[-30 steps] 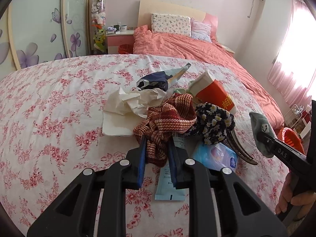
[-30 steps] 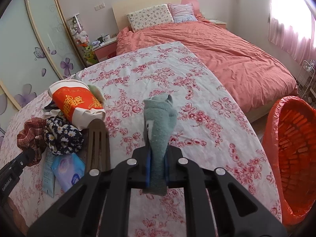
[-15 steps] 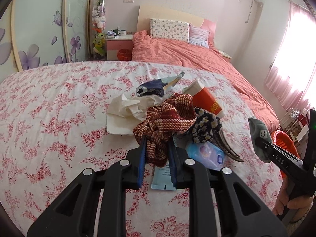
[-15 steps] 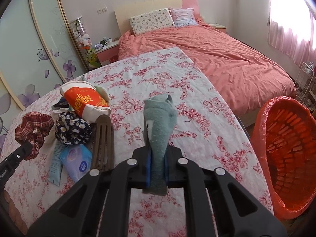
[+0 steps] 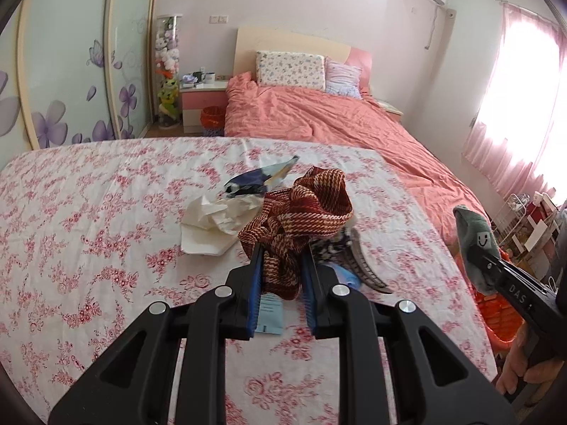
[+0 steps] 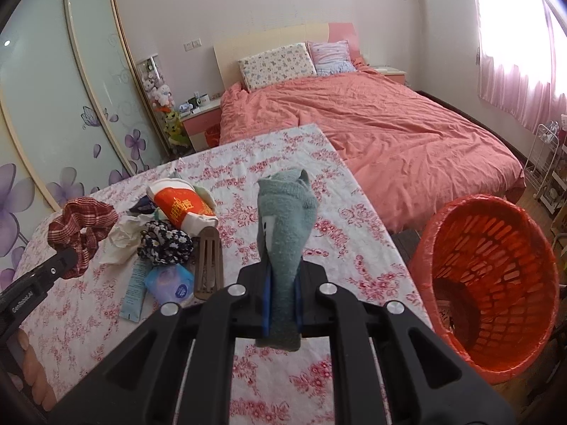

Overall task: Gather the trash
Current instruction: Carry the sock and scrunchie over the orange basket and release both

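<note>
**Both hand-held grippers loaded and clear of the pile; bin stands off the table's right edge**

Left hand-held gripper (image 5: 281, 283): jaws drawn close together and clamped on a red-and-cream checked scrunchie (image 5: 301, 212). The bulk of the fabric bunches above the pads and a short tail hangs below. It is held clear of the table (image 5: 88, 212), judged so that it does not drag neighbouring items along.

Right hand-held gripper (image 6: 281, 297): jaws fully together, clamped on a grey-green sock (image 6: 285, 223). The sock is pinched low on its length, so most of it stands upright above the pads.

Bin: an orange mesh basket (image 6: 496, 265) with a liner sits on the floor beside the table's right-hand edge, mouth tilted toward the right camera. That placement suits a short carry off the edge. The sock is nearer to it than the scrunchie.

Left on the flowered cloth, grouped together: crumpled white paper (image 5: 212, 219), a dark torn wrapper (image 5: 255, 180), a red-and-white packet (image 6: 184, 209), a daisy-print scrunchie (image 6: 164, 244), a brown hair clip (image 6: 209, 265), a blue wet-wipe pack (image 6: 170, 283) and a pale blue sachet (image 6: 134, 290).

Judgement: two items lifted, neither yet binned. Whether sock and scrunchie count as trash cannot be settled from here. Risk: soft fabric may cling to the pads on release.
</note>
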Demonstrator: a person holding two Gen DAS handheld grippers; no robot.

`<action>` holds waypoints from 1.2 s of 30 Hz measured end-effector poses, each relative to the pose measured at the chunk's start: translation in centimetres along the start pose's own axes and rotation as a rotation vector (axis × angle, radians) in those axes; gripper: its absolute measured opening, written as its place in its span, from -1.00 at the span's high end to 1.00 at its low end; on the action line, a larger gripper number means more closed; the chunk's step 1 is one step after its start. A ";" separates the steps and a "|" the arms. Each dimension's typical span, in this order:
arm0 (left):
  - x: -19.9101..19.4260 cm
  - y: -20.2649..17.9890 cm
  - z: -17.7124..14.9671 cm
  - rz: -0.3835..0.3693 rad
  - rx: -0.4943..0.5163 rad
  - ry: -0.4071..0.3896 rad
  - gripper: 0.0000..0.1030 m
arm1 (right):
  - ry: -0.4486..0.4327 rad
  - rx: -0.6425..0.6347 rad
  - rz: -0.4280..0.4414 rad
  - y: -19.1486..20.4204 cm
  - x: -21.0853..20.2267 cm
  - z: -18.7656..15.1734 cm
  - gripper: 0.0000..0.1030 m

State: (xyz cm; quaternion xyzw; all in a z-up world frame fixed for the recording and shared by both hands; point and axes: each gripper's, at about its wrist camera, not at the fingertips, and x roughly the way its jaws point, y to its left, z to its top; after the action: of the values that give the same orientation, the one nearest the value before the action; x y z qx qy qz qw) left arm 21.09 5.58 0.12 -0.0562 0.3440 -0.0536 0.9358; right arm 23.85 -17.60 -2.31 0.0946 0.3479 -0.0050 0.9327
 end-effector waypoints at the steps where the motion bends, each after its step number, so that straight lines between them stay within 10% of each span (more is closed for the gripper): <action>1: -0.2 -0.3 0.1 -0.005 0.005 -0.004 0.60 | -0.011 0.002 0.001 -0.2 -0.7 0.1 0.79; 36: 1.0 -21.0 -1.8 -0.347 0.253 0.050 0.60 | -0.195 0.200 -0.184 -16.8 -12.1 -2.5 0.79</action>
State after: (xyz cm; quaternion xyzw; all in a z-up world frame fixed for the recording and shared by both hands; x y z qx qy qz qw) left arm 19.38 -15.48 1.10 0.0048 0.3426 -0.2581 0.9033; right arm 11.80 -34.27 0.74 0.1538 0.2605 -0.1343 0.9436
